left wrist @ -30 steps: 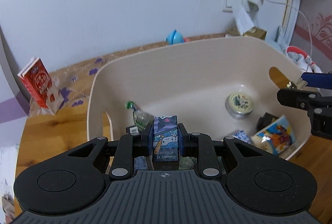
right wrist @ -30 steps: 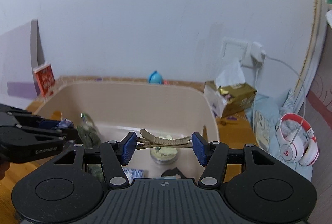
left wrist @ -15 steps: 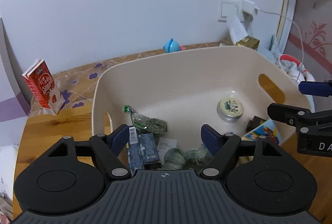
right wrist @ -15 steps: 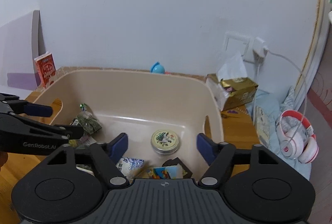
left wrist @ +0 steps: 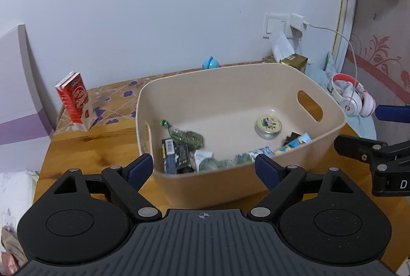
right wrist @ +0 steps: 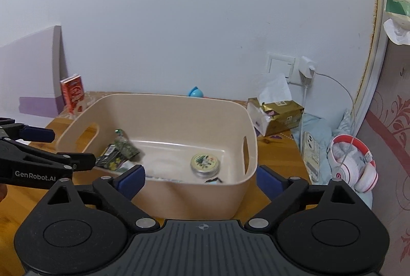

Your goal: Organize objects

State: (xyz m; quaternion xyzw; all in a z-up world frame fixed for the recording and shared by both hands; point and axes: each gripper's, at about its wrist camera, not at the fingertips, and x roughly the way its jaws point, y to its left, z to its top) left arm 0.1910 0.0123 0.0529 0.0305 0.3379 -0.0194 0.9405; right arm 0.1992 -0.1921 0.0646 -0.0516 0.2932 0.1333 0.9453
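A beige plastic bin (left wrist: 256, 81) (right wrist: 164, 107) stands on the wooden table. Inside lie a round tin (left wrist: 268, 124) (right wrist: 204, 162), a green snack bag (left wrist: 188, 136) (right wrist: 125, 146), a dark blue box (left wrist: 170, 157) and several small packets. My left gripper (left wrist: 204, 169) is open and empty, above the bin's near wall. My right gripper (right wrist: 198, 180) is open and empty, above the near right side of the bin. Each gripper shows at the edge of the other's view.
A red carton (left wrist: 74, 100) (right wrist: 73, 93) stands at the table's back left. A blue toy (left wrist: 211, 63) sits behind the bin. A gold tissue pack (right wrist: 276, 117), a phone (right wrist: 310, 150) and white-red headphones (right wrist: 351, 163) lie to the right.
Both grippers opened and let go of their loads, the blue box and the hair clip, into the bin. Both then pulled back and up from the bin.
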